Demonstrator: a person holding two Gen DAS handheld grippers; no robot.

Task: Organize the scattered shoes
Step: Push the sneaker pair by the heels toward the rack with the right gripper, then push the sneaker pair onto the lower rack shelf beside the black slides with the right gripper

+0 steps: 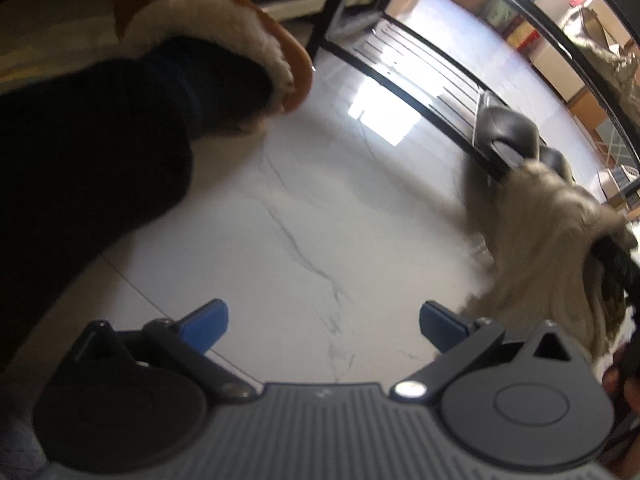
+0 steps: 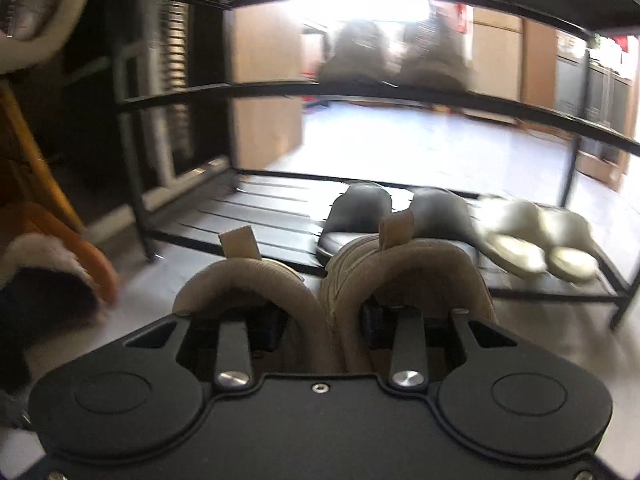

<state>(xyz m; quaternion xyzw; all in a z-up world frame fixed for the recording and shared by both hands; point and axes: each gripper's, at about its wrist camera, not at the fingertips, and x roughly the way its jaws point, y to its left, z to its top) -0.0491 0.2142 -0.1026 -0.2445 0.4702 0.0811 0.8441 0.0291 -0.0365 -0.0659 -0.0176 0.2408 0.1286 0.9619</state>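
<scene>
Beige shoe pair (image 2: 336, 280) pinched in right gripper (image 2: 326, 328), black slippers (image 2: 360, 216) on rack (image 2: 260, 208) at 12 o'clock, left gripper (image 1: 323, 326) open, empty over floor (image 1: 304, 208)

From the left wrist we look steeply down at the white marble-patterned floor (image 1: 320, 220), close above it. From the right wrist we look more level and forward, very near the black metal slatted shoe rack (image 2: 260, 216). Both views share this rack (image 1: 420, 68) and the pair of beige fabric shoes (image 2: 340, 280) (image 1: 552, 240).

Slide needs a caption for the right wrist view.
Right gripper pinches beige shoes before a rack.
</scene>
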